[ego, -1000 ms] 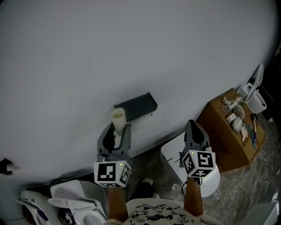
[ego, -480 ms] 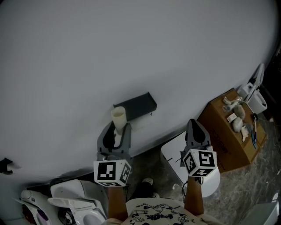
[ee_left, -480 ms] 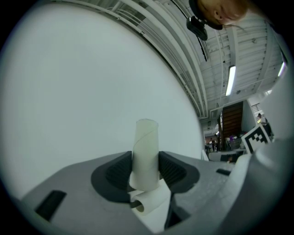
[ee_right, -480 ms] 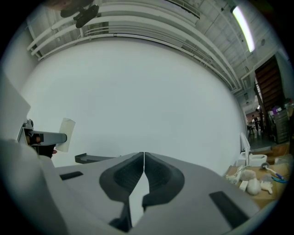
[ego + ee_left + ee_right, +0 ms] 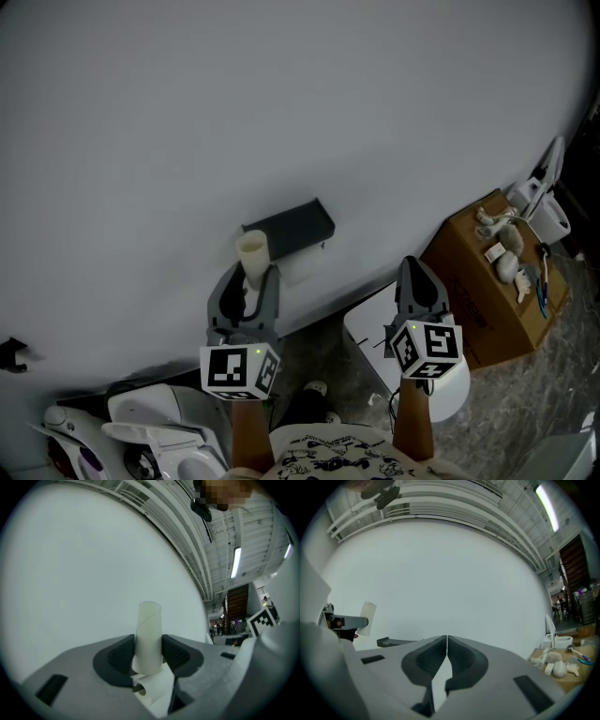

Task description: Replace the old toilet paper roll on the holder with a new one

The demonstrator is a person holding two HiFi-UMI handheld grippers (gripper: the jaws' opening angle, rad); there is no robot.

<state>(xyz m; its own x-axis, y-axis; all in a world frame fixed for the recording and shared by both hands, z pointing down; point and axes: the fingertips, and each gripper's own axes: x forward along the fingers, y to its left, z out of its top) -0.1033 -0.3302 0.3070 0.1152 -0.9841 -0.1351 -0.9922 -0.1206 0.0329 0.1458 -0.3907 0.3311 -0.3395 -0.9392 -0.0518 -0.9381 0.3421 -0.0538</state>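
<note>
My left gripper [image 5: 246,278] is shut on a bare pale cardboard tube [image 5: 252,251], the core of a used roll, which stands upright between its jaws [image 5: 149,644]. A scrap of white paper [image 5: 152,688] hangs under the tube [image 5: 149,625]. Just right of the tube, the dark holder shelf [image 5: 291,225] juts from the white wall. My right gripper [image 5: 417,269] is held apart at the right, shut and with nothing in it [image 5: 446,641]. From the right gripper view the tube [image 5: 368,618] and the holder [image 5: 396,642] show at the left.
A cardboard box [image 5: 487,291] with small items on top stands at the right by the wall. Below my right gripper lie a white panel [image 5: 370,328] and a white rounded object [image 5: 450,384]. White appliances [image 5: 141,422] crowd the lower left.
</note>
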